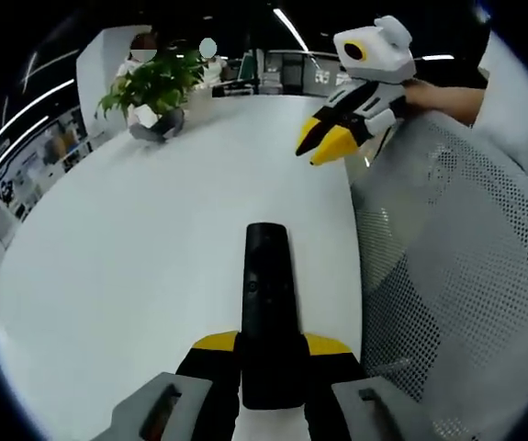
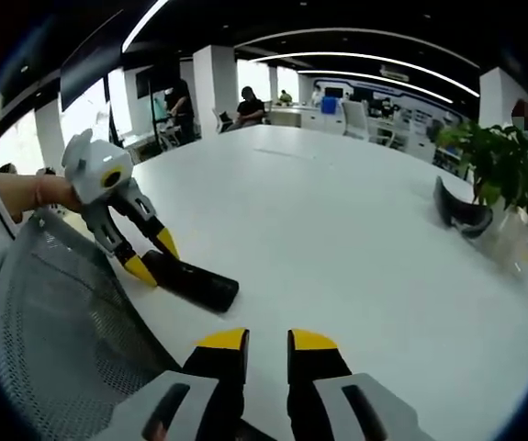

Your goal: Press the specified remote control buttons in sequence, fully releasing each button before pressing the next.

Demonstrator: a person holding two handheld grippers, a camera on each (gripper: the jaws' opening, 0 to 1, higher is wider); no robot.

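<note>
left tool [image 1: 271, 367] pinching the remote [image 1: 269, 303], holding it just above the white bench [image 1: 135, 276] | right tool [image 2: 266, 342] hovering nearby, tips nearly pressed together, gripping nothing | plant [image 1: 158, 87] far ahead

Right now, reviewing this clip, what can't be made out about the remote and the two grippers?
- Remote, left gripper view: button markings too small and dark to read; its near end is hidden between the left gripper.
- Remote, right gripper view: grasped end covered by the left gripper.
- Right gripper: jaws nearly together, holding nothing visible; its base is cut off by the bottom edge.
- Mesh chair back: hides the table edge.
</note>
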